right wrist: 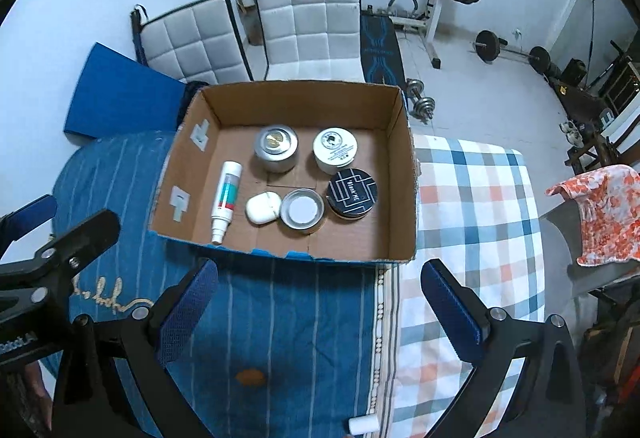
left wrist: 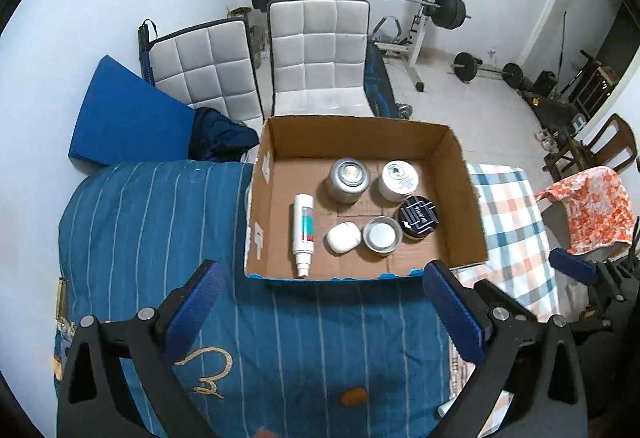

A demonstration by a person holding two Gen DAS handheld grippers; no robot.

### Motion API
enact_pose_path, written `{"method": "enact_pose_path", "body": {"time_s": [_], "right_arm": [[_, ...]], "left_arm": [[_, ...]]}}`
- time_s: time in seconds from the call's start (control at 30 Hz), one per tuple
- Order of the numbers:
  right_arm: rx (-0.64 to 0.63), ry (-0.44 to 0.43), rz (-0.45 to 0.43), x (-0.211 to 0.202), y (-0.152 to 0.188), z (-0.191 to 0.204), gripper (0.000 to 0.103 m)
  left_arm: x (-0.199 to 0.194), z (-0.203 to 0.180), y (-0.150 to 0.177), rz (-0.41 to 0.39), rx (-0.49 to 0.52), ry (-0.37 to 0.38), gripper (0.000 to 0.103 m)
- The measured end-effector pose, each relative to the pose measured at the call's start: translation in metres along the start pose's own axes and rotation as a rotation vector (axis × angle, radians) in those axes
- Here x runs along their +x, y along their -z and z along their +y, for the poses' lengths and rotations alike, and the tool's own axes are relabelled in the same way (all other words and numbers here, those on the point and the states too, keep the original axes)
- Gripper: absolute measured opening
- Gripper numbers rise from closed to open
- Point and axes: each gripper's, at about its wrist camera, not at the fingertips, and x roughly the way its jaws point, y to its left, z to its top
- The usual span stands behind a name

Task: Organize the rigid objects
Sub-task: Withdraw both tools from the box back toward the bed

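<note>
Six items fill box [right wrist: 396,174] right half; left strip free.

Cardboard box [left wrist: 460,198]: open-topped, shallow, resting on the bed; holds six items, all placed relative to its walls.
- Spray bottle [left wrist: 303,232]: white with teal and red label, lying flat, nozzle toward the near wall, closest to the left wall.
- Silver tin [left wrist: 347,179]: round, upright, toward the far wall.
- White jar [left wrist: 400,180]: round, upright, just right of the silver tin.
- Black jar [left wrist: 419,217]: patterned lid, nearest the right wall.
- Small metal tin [left wrist: 382,234]: open-looking, white inside, touching the black jar.
- White case [left wrist: 343,237]: rounded, between bottle and small tin.

A white cylinder [right wrist: 362,425] lies on the bed outside, short of the near wall.
</note>
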Motion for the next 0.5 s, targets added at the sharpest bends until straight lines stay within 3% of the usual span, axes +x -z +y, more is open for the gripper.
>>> {"method": "enact_pose_path", "body": {"time_s": [0.27,0.37,0.5], "right_arm": [[0.037,-0.003,0.031,-0.006,0.041,-0.021,0.103],[0.086,0.012,0.108,0.013,0.079,-0.042,0.103],[0.184,0.022,0.298,0.067,0.147,-0.074,0.103]], "left_arm": [[-0.002,-0.014,0.044,0.028,0.059,-0.027,0.103],[0.021,-0.017,0.077,0.114,0.061,-0.006,0.103],[0.077,-0.016,0.129,0.293,0.056,-0.002,0.103]]}}
